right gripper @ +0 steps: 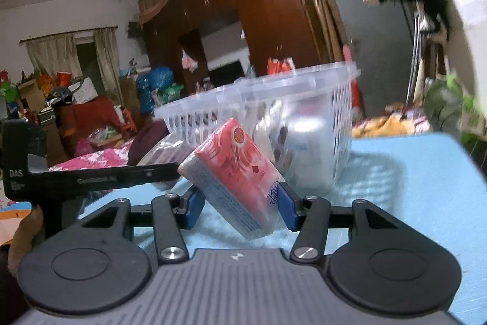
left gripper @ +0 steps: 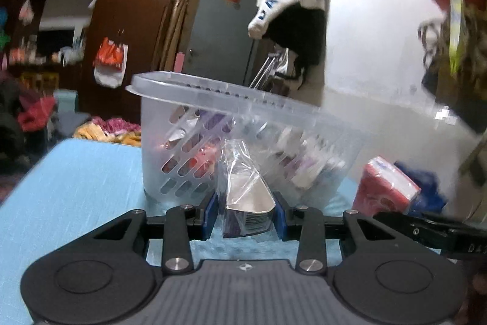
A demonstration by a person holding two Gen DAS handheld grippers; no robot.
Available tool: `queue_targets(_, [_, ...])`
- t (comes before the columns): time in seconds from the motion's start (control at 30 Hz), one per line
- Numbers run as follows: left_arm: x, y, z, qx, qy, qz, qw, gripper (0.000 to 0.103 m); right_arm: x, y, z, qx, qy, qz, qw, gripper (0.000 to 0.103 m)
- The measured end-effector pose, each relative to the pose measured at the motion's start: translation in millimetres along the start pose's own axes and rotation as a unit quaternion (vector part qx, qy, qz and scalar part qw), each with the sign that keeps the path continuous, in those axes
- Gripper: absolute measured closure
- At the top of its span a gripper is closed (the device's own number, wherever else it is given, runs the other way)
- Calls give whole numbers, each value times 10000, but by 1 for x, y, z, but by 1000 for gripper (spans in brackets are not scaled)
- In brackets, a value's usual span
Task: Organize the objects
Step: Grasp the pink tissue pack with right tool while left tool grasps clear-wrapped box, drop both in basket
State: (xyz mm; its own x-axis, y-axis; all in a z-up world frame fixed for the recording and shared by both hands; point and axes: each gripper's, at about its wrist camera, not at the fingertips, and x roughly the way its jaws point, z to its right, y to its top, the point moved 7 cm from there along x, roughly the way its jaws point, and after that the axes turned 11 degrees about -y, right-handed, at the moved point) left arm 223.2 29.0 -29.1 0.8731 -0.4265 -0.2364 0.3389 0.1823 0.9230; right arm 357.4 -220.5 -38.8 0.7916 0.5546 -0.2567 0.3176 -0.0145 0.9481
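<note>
A clear plastic basket [left gripper: 188, 160] with slotted walls stands on the blue table [left gripper: 76, 188] and holds several small packets. My left gripper [left gripper: 246, 213] is shut on a clear-wrapped purple and white packet [left gripper: 248, 197], just in front of the basket. My right gripper [right gripper: 240, 207] is shut on a red tissue pack [right gripper: 240, 175], tilted, close to the basket [right gripper: 328, 118]. The red pack also shows in the left wrist view [left gripper: 385, 188], at the right. The purple packet also shows in the right wrist view [right gripper: 164, 151], at the left.
The blue table [right gripper: 411, 172] stretches right of the basket. A white wall [left gripper: 380, 66] rises behind. A cluttered room with a dark wooden wardrobe [right gripper: 274, 14], a grey door [left gripper: 219, 29] and piles of bags and cloth lies beyond the table edge.
</note>
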Motion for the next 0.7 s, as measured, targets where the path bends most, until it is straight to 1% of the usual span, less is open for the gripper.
queue_targets(0.03, [-5, 10, 2, 18, -14, 119, 9999, 61, -8, 8, -1, 43, 64, 137, 9999, 48])
queue_targets(0.1, [-18, 38, 9, 161, 109, 407, 9990, 61, -23, 32, -6, 44, 203, 436, 9988, 48])
queue_targets(0.13, [-20, 54, 12, 214, 101, 466, 9986, 61, -26, 46, -9, -81, 180, 552, 9983, 48])
queue_targets(0.2, [-15, 90, 17, 390, 66, 529, 9978, 61, -24, 78, -16, -443, 5, 710, 9965, 48])
queue_targets(0.27, [4, 122, 14, 497, 227, 434, 9976, 61, -7, 109, -20, -719, -160, 674, 9950, 48])
queue_targets(0.33, [30, 146, 6, 449, 292, 208, 9983, 61, 18, 136, -19, -949, -442, 627, 9925, 48])
queue_targets(0.4, [54, 153, 0, 323, 354, -72, 9988, 61, 42, 151, -16, -1105, -851, 530, 9888, 47])
queue_targets(0.43, [65, 153, -4, 267, 354, -222, 9988, 61, 54, 152, -15, -1221, -980, 467, 9866, 44])
queue_targets(0.47, [75, 150, -9, 229, 379, -323, 9985, 59, 65, 152, -14, -1299, -1014, 376, 9856, 42])
queue_targets(0.5, [81, 145, -14, 210, 429, -398, 9981, 55, 78, 149, -12, -1312, -1005, 243, 9859, 32])
queue_targets(0.53, [90, 140, -18, 196, 490, -513, 9973, 38, 85, 146, -11, -1306, -1004, 163, 9862, 24])
queue_targets(0.57, [91, 133, -24, 154, 570, -555, 9967, 25, 94, 141, -9, -1350, -1082, 94, 9849, 17])
queue_targets(0.6, [92, 129, -28, 108, 639, -558, 9963, 22, 96, 136, -6, -1377, -1165, 72, 9836, 17])
queue_targets(0.63, [89, 126, -31, 99, 639, -531, 9965, 21, 95, 132, -6, -1376, -1173, 26, 9835, 17])
queue_targets(0.67, [85, 126, -32, 124, 611, -478, 9969, 20, 94, 128, -4, -1341, -1095, -51, 9849, 11])
queue_targets(0.7, [80, 125, -32, 173, 597, -445, 9971, 17, 91, 124, -3, -1282, -956, -128, 9870, 2])
